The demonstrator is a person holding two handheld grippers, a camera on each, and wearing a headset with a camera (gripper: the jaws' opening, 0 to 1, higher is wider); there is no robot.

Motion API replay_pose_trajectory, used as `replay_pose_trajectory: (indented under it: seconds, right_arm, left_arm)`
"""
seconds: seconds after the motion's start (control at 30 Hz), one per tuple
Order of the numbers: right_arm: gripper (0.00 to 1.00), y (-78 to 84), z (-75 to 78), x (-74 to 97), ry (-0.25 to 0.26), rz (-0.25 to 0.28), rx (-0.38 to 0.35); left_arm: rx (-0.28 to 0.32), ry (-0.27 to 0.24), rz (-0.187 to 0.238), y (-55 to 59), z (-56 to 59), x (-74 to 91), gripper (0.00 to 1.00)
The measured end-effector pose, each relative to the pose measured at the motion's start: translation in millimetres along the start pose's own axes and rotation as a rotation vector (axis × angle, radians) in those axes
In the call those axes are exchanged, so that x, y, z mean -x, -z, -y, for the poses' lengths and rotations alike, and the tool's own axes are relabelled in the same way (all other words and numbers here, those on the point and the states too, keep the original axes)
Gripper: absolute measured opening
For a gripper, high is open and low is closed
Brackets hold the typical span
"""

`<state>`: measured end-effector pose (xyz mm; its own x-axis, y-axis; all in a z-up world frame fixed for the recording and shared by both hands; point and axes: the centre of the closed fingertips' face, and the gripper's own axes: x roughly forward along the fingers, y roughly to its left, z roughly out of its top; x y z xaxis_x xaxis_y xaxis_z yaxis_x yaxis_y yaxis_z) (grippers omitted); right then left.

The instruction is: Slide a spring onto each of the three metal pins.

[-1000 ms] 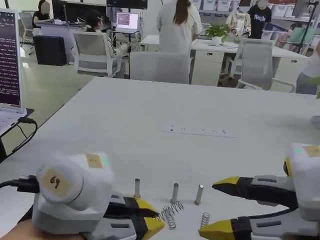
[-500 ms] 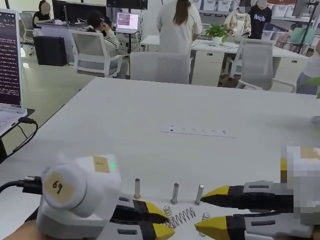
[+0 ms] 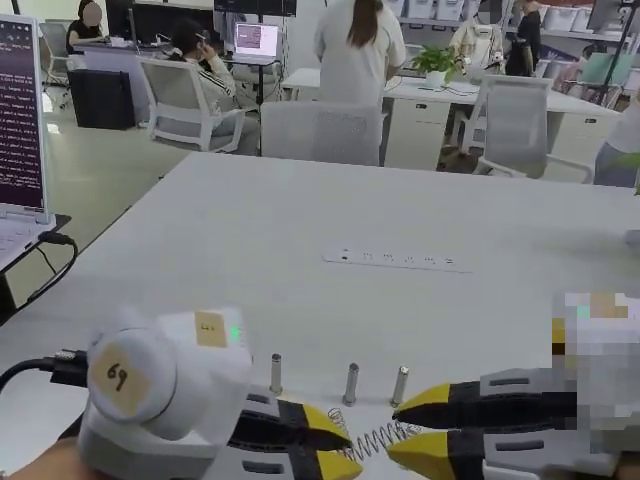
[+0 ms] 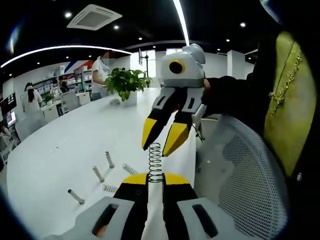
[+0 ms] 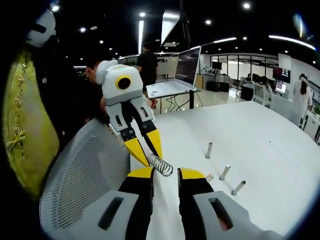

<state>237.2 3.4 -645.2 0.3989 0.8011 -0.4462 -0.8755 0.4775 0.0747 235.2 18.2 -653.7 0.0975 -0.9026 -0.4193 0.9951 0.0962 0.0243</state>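
- Setting: an open-plan office.
- White desks [image 3: 418, 130] stand in rows, with grey swivel chairs [image 3: 320, 135].
- An open laptop [image 3: 254, 42], a potted plant [image 3: 434, 65] and a seated person [image 3: 205, 60] at the desks.
- Recessed ceiling lights [image 4: 67, 15] and an air vent [image 4: 92, 16] overhead.

Head view: the near end of the coiled steel spring [image 3: 375, 437] is hidden between the clamped jaws of the yellow-tipped left gripper [image 3: 345, 455]. The white body of that gripper, left of the spring, is cut off by the bottom edge. Right of the spring, the body of the yellow-tipped right gripper [image 3: 395, 430] is blurred and its lower jaw is cropped. Left gripper view: it cannot be determined whether the spring touches the right gripper's jaws.
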Motion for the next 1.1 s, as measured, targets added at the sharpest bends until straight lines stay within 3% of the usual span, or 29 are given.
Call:
replay_pose_trajectory:
  seconds: [0.23,1.1]
  right_arm:
    - [0.11,2.4,-3.2,-1.6,-0.020,-0.010,-0.006]
    - [0.10,-3.6,-14.2,-3.6,-0.049,-0.041,0.036]
  left_arm:
    - [-0.006,0.010,0.001,-0.3,0.8,-0.7,0.02]
    - [-0.050,0.020,-0.048,10.0,3.7,-7.8,0.01]
